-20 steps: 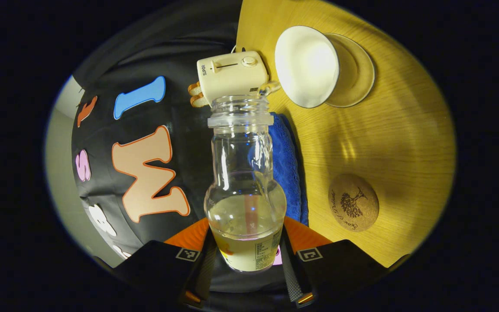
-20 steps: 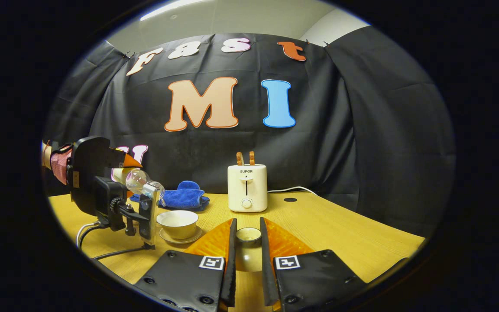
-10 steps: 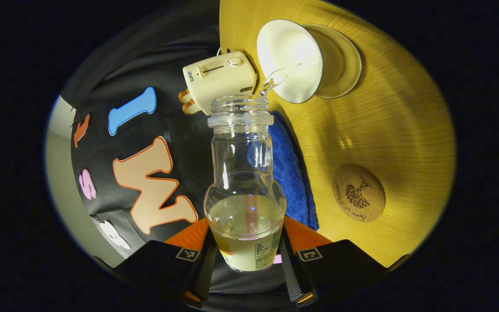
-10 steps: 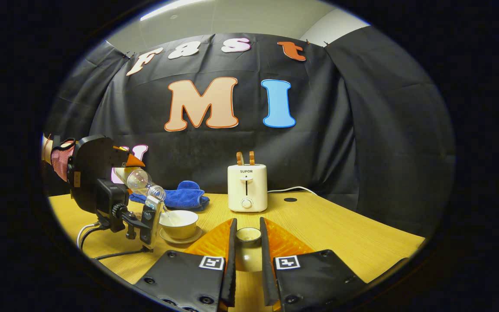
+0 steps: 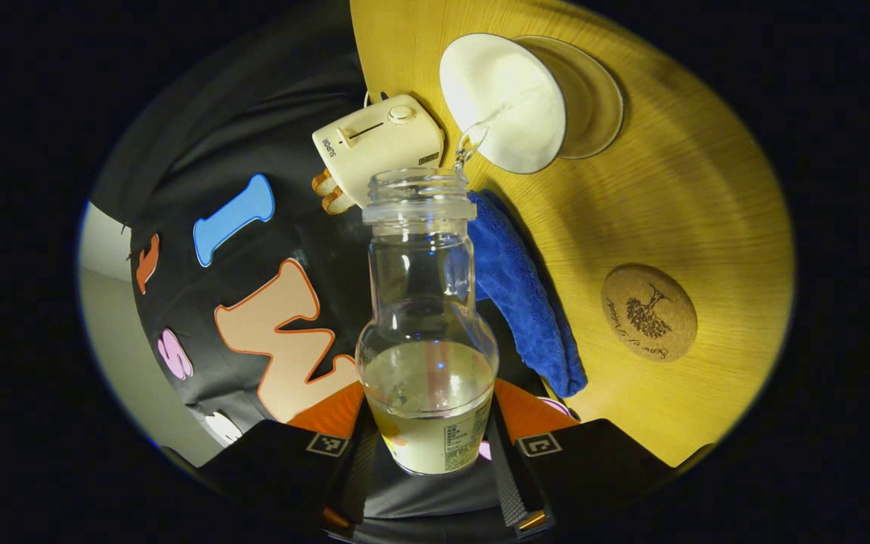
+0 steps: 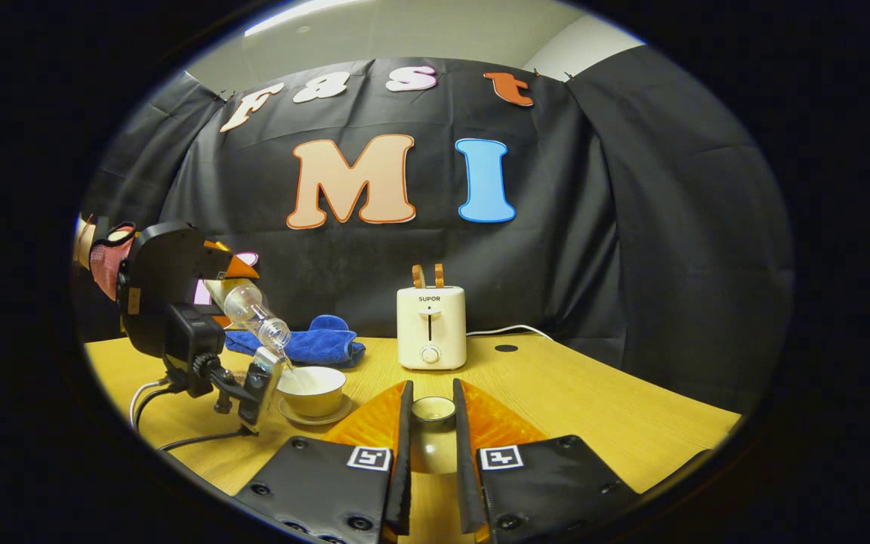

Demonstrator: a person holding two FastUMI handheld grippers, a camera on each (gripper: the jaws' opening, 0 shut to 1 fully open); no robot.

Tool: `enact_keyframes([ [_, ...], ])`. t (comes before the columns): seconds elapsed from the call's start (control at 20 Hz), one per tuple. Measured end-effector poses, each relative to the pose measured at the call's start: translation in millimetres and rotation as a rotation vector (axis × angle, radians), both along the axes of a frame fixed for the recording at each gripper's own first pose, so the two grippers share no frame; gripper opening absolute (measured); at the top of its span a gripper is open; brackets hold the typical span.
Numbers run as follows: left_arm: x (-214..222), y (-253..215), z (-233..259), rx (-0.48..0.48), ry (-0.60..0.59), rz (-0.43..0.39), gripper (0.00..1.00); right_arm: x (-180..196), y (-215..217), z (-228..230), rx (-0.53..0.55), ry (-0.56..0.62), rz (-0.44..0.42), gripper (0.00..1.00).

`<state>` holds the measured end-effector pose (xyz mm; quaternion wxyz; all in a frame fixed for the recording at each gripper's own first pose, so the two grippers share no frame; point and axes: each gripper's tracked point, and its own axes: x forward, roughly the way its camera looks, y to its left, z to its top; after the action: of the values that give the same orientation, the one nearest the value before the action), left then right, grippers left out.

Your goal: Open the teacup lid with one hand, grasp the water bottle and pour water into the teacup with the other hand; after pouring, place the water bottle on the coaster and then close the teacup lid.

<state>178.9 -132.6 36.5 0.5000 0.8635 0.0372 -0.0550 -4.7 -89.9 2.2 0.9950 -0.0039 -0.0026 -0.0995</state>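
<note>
You can read one word, "SUPOR", on the front of the toaster (image 6: 430, 326). The writing on the cork coaster (image 5: 649, 312) and the bottle (image 5: 427, 332) label is too small to read.

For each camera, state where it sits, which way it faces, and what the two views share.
Left gripper view: rides the left gripper, rolled sideways, facing along the tilted water bottle toward the teacup; own fingers clamp the bottle.
Right gripper view: rides the right gripper, level, facing the booth wall; own fingers hold the lid.
Shared: teacup, toaster, blue cloth, bottle.
</note>
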Motion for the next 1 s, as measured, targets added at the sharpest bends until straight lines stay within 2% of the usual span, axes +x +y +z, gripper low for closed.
enact_keyframes([
  [0.4, -1, -11, 6, 0.058, -0.036, -0.031, 0.65, 1, -2, 0, 0.0, 0.0, -0.004, 0.28],
  [0.65, -1, -11, 3, -0.008, -0.032, -0.033, 0.66, 1, -2, 0, 0.0, -0.001, -0.004, 0.29],
  [0.8, 2, -8, -6, -0.137, -0.017, -0.027, 0.65, 1, -2, 0, 0.0, -0.001, -0.003, 0.28],
  [1.0, 6, 1, -33, -0.53, 0.058, 0.037, 0.65, 1, -2, 0, 0.0, -0.001, -0.003, 0.29],
])
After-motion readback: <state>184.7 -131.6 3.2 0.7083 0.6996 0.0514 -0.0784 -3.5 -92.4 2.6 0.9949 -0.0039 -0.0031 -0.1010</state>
